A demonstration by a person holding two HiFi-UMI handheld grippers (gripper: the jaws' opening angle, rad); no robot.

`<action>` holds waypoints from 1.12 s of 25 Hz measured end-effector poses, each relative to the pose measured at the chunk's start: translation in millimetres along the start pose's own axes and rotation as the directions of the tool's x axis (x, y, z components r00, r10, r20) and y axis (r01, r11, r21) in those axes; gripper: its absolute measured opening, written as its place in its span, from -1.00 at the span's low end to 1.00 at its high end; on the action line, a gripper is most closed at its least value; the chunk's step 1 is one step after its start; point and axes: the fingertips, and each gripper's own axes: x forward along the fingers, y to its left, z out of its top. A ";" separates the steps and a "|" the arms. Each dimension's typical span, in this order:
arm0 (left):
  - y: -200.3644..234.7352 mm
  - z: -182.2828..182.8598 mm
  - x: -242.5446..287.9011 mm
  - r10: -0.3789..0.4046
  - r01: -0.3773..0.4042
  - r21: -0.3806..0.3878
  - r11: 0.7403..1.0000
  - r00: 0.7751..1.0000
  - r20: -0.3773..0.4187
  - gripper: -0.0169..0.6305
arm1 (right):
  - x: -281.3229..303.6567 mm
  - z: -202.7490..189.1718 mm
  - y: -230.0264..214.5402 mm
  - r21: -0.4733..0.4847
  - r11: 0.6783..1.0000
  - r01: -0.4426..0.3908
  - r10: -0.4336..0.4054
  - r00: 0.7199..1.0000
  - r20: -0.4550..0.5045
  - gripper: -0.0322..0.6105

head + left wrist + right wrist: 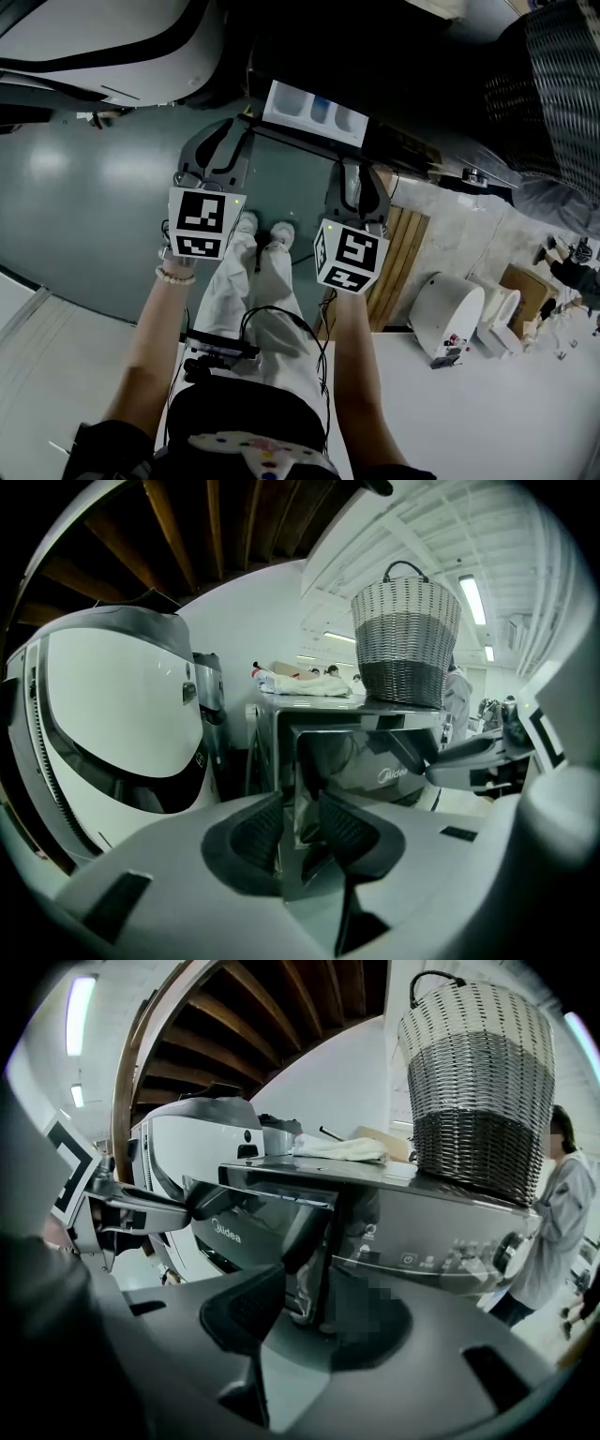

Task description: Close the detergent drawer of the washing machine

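Observation:
The washing machine's detergent drawer (314, 112) stands pulled out, its white tray with blue compartments showing from above. Its dark glossy front panel (361, 752) fills the middle of the left gripper view, with the panel's left edge seen between the jaws. My left gripper (225, 141) is open just in front of the drawer's left corner. My right gripper (361, 183) is open too, close before the right corner. In the right gripper view the printed drawer front (267, 1218) and the control panel (441, 1241) lie right ahead. Whether either gripper touches the drawer I cannot tell.
A woven basket (405, 635) and a white cloth (337, 1147) sit on top of the machine. A white appliance with a round door (112, 714) stands to the left. A person (553, 1232) stands at the right. Wooden slats (398, 248) and white items (450, 314) lie on the floor.

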 end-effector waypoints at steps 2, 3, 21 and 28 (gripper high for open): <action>2.1 3.2 5.1 0.002 -0.002 0.001 1.000 1.000 0.004 -0.59 | 5.0 3.4 -2.2 0.001 1.000 0.004 -0.004 1.000 0.003 -0.49; 3.0 4.7 7.7 0.002 -0.002 0.002 1.000 1.000 0.005 -0.59 | 7.3 4.9 -3.4 0.002 1.000 0.007 -0.007 1.000 0.005 -0.48; 15.1 22.7 37.3 0.014 -0.015 0.010 1.000 1.000 0.027 -0.58 | 35.4 23.8 -16.0 0.005 0.999 0.041 -0.041 0.999 0.018 -0.45; 17.5 27.4 45.0 0.018 -0.018 0.021 1.000 0.999 0.031 -0.58 | 43.0 28.5 -19.7 0.007 0.999 0.052 -0.052 0.998 0.018 -0.44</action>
